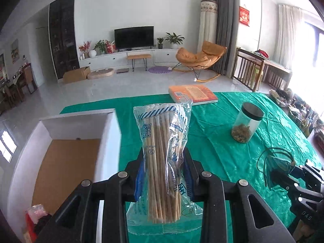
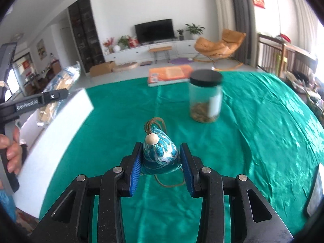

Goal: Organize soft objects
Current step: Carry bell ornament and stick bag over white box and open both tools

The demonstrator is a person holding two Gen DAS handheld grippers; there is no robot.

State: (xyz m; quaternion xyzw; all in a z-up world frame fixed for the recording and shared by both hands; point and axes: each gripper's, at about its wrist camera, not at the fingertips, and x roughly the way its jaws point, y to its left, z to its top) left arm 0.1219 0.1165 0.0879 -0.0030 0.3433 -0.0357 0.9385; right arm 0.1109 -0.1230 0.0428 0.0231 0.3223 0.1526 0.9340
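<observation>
- A green-clothed table (image 1: 222, 121) in a living room, mid-carry.
- Left tool (image 1: 164, 174) clamps a bag of sticks (image 1: 162, 151); box (image 1: 66, 162) lies to its left.
- Right tool (image 2: 160, 162) pinches a blue pouch (image 2: 160, 154).
- Next, likely: lower each into the box.

Glass jar (image 1: 246, 122) with black lid, orange book (image 1: 192, 93), green tablecloth (image 1: 222, 141)

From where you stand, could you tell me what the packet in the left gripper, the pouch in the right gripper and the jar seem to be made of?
Packet: thin clear plastic film, glossy and crinkled, around pale sticks, seemingly wood or bamboo.
Pouch: woven fabric, likely brocade, with a sheen and teal-white pattern; a pale bead, perhaps wood; a brown cord.
Jar: transparent glass or hard plastic, contents visible through it, with a matte black lid.
</observation>
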